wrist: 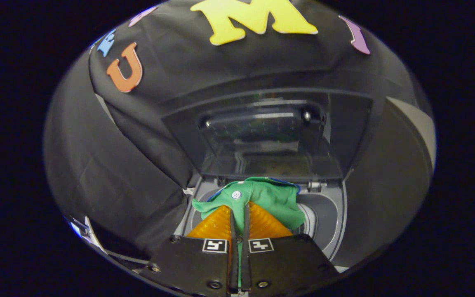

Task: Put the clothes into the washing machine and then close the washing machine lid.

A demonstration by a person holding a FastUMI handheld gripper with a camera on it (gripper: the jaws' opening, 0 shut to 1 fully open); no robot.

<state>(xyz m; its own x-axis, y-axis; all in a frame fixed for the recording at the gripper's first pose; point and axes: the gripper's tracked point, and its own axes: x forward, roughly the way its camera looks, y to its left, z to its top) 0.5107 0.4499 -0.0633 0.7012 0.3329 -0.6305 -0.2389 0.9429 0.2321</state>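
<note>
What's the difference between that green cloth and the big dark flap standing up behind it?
The green garment is soft, crumpled and bright; the lid is stiff, flat, dark and see-through in the middle. The garment is pinched between the gripper fingers, hanging over the washing machine opening; the lid stands raised beyond it, held by nothing. The garment looks far smaller than the lid.

The gripper (238,214) has two wedge-shaped fingers (215,225) with ridged faces, set close together with only a thin slit between them. Behind them sit two flat black plates (192,260), each carrying a small square black-and-white marker (215,245) at its inner corner beside the slit. Round screws (153,267) dot the plates' outer corners and rear edge.
</note>
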